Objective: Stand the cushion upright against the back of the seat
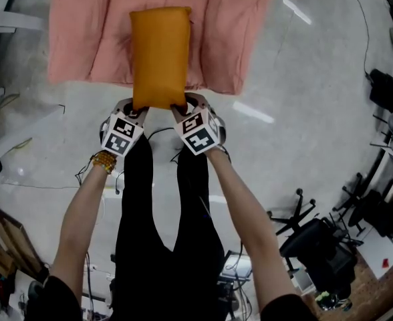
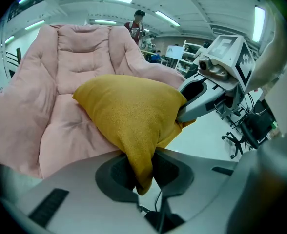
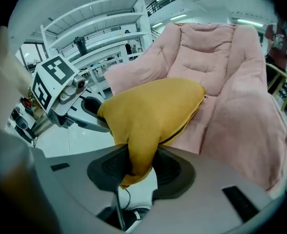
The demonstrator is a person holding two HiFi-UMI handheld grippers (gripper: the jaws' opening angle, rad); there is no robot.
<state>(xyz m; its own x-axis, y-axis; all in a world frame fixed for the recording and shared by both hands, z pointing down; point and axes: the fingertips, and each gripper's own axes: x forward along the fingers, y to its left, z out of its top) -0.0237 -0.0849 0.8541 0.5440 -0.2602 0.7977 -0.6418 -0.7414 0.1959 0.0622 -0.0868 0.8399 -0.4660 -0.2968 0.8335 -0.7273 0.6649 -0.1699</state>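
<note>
The cushion (image 1: pixel 159 55) runs lengthwise away from both grippers toward the pink seat (image 1: pixel 240 45). The left gripper (image 1: pixel 140 111) has its jaws clamped on one near corner and the right gripper (image 1: pixel 180 109) on the other (neither hand nearer). The head view cuts off the seat's back. I cannot tell whether the cushion's far end touches the seat.

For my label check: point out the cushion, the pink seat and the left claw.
cushion (image 1: pixel 159 55): head view, middle of its face.
pink seat (image 1: pixel 238 39): head view, bare side padding.
left claw (image 1: pixel 136 110): head view, between its tips.
</note>
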